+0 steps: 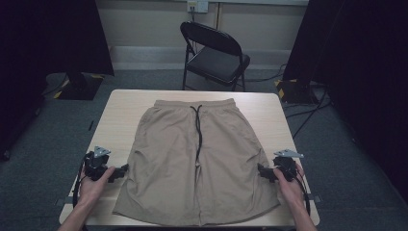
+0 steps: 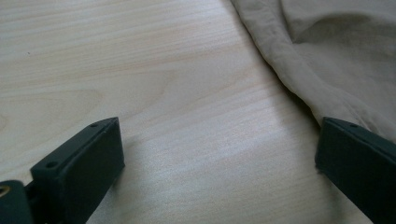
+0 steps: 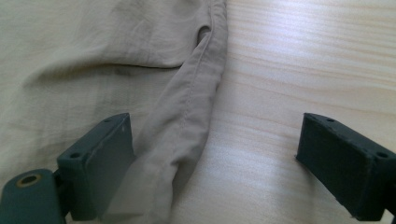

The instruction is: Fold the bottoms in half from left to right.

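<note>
From the high view I have the shorts spread flat across the middle of the table, waistband at the far edge, legs toward me, the dark drawstring running down the centre. My left gripper sits just beside the left leg's outer edge and my right gripper just beside the right leg's outer edge, each held in a hand coming in from the bottom. That view also gives me the folding chair beyond the table, which neither gripper view takes in.

The left gripper view tells me what the high one cannot: the jaws stand wide open over bare wood, with the hem of the shorts running past the right-hand jaw, nothing pressed between them.

The right gripper view shows its jaws open too, the side seam lying between them close to the left-hand jaw, bare table on the other side, and the pads are not pinching the fabric
</note>
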The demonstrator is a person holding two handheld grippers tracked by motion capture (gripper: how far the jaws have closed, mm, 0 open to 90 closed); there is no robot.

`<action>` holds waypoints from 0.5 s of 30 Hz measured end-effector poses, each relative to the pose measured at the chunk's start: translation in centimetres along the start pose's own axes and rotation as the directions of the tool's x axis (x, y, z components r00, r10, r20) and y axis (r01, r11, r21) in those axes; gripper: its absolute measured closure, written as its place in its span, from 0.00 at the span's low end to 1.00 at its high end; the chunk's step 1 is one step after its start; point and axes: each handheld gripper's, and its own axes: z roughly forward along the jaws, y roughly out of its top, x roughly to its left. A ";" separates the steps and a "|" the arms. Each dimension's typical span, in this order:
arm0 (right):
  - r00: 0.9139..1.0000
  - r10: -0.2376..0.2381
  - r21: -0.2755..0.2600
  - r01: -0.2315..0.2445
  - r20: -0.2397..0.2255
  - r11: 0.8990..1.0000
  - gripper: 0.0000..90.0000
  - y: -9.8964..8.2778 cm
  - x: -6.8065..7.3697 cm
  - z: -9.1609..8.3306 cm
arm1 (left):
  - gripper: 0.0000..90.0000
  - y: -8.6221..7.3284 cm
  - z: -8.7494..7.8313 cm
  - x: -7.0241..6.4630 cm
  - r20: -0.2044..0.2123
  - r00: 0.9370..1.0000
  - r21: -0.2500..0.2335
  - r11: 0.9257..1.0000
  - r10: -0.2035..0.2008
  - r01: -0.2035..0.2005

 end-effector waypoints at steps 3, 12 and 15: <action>1.000 -0.001 0.008 0.001 0.001 1.000 0.11 0.0 0.0 -0.1 | 0.10 0.1 -0.3 0.2 -0.002 1.000 -0.006 1.000 -0.007 0.007; 1.000 -0.027 -0.012 0.027 -0.008 1.000 0.15 0.6 0.6 -1.0 | 0.21 0.6 -1.3 0.1 0.008 1.000 -0.010 1.000 -0.005 0.005; 1.000 -0.019 -0.028 0.018 -0.015 0.999 0.16 0.8 0.7 -1.5 | 0.23 1.0 -1.6 -0.1 0.012 1.000 -0.027 1.000 0.003 -0.003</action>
